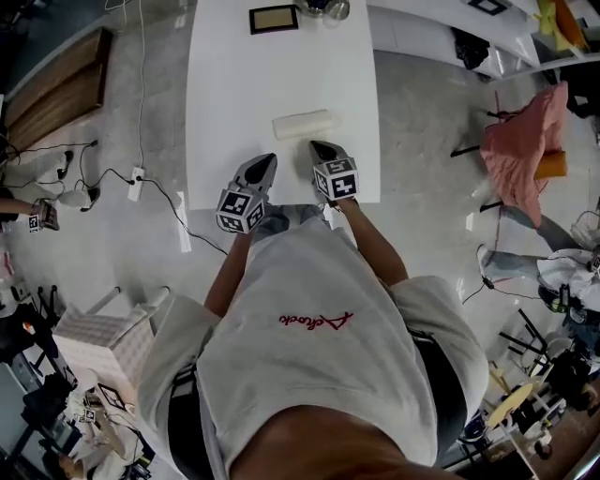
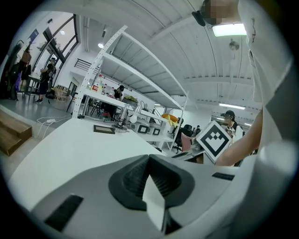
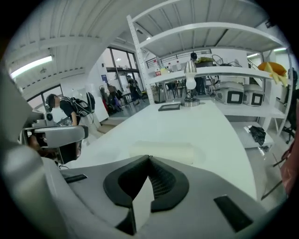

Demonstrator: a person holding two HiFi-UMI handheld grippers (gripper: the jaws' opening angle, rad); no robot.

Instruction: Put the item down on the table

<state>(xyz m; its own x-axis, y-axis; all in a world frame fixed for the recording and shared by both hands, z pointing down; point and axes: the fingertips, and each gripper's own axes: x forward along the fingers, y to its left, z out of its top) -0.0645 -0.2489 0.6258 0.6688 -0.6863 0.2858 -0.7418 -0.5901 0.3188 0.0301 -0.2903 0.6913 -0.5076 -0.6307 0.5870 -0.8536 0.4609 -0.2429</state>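
Note:
A pale cream roll-shaped item [image 1: 303, 124] lies flat on the white table [image 1: 234, 84], a little beyond both grippers. It shows faintly in the right gripper view as the cream item [image 3: 163, 151], just past the jaw tips. My right gripper [image 1: 323, 148] hovers near the table's front edge, just short of the item, jaws shut and holding nothing. My left gripper [image 1: 265, 162] is beside it to the left, over the front edge, also shut and empty. The two jaw tips meet in the left gripper [image 2: 148, 158] and right gripper [image 3: 148, 158] views.
At the table's far end lie a dark framed tablet [image 1: 273, 18] and a lamp base [image 1: 324, 7]. A power strip and cables [image 1: 136, 183] trail on the floor to the left. A chair with a pink cloth [image 1: 525, 145] stands to the right. Shelves [image 3: 210, 42] run behind the table.

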